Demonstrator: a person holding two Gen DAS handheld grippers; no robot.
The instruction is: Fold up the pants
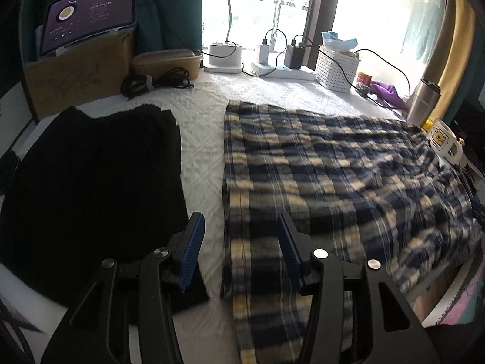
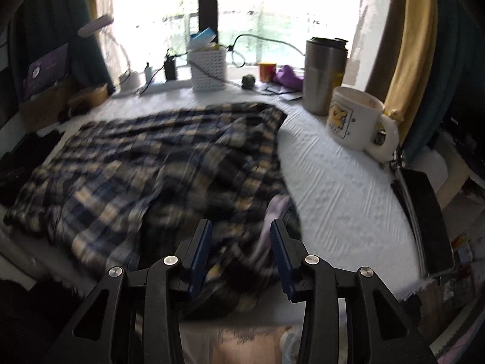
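Left wrist: rumpled plaid pants (image 1: 333,176) on embossed white tabletop (image 1: 203,151).

The plaid pants (image 1: 333,176) are blue, dark navy and pale yellow, with thin white lines. They lie spread flat on the white textured surface, on the right of a black folded garment. The left edge is straight, the right part is wrinkled. In the right wrist view the near corner (image 2: 242,242) is bunched up.
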